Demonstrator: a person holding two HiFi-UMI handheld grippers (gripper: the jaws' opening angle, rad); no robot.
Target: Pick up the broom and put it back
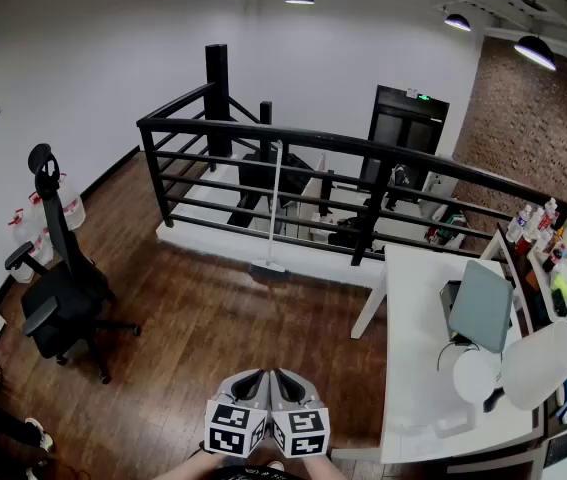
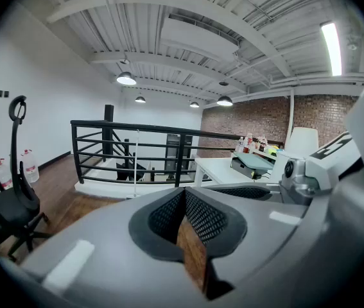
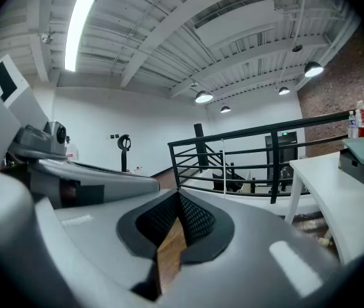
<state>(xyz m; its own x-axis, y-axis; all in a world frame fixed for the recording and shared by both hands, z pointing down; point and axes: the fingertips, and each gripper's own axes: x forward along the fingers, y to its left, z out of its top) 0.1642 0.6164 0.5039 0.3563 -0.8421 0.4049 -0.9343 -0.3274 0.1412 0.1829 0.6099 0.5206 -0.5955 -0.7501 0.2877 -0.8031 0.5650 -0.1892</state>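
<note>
Two smooth grey shells: L gripper (image 1: pixel 250 376) & R gripper (image 1: pixel 283 376), each w/ black mesh-textured pads (image 2: pixel 206 218). B&W square-marker cube (image 1: pixel 235 428) behind L gripper; twin cube (image 1: pixel 304 431) beside it.

No text can be read. The small green lit sign (image 1: pixel 423 96) over the dark door (image 1: pixel 403 136) is too small to make out, as are the labels on the bottles (image 1: pixel 546 216) at the right edge; the square markers (image 1: pixel 268 431) show only black-and-white patterns
</note>
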